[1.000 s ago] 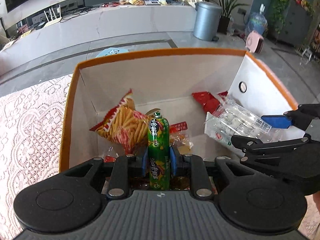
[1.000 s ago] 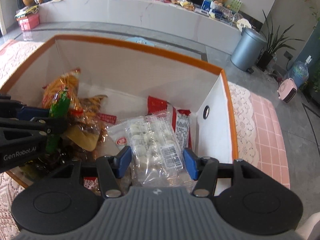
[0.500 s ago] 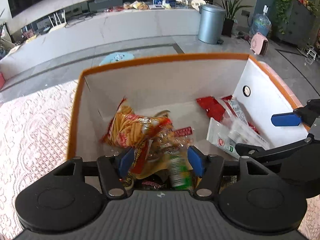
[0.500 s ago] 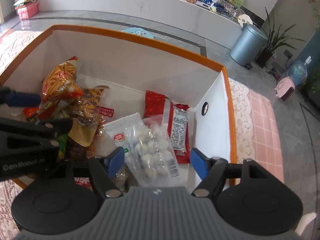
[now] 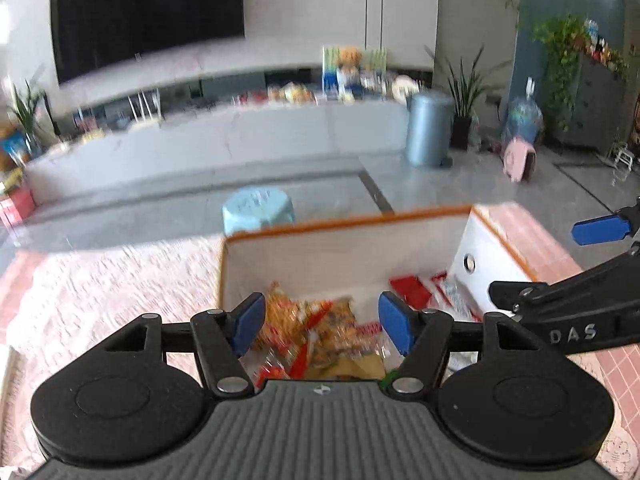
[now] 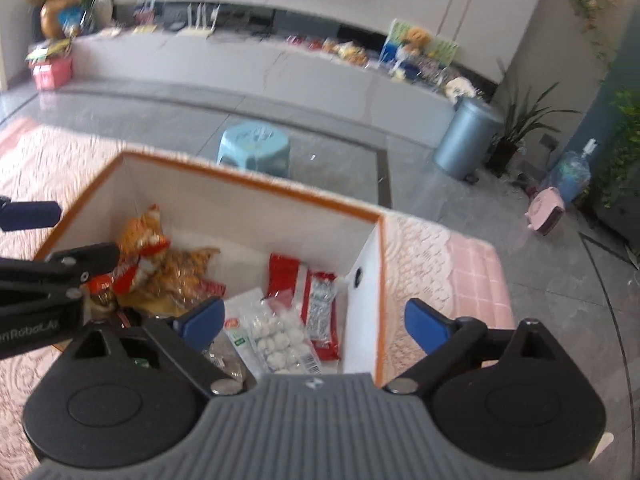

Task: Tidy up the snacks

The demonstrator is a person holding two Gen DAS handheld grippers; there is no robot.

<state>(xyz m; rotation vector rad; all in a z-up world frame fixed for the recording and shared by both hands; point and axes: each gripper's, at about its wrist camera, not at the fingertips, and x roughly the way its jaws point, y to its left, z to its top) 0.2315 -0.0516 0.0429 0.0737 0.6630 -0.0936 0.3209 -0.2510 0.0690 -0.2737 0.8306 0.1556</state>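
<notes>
Above an orange-rimmed box (image 6: 256,184) on the lace-covered worktop (image 6: 424,248), the left gripper (image 5: 322,320) opens empty over orange snack bags (image 6: 160,256), the right gripper (image 6: 316,322) opening empty above a clear packet of white balls (image 6: 276,338).

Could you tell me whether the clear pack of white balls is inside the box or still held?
Inside. The pack lies on the box floor; the opening right claw holds nothing.

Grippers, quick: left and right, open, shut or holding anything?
Left gripper: jaws opening, nothing between them; the snacks lie below in the box.
Right gripper: jaws opening, empty; the clear pack of white balls lies in the box.
</notes>
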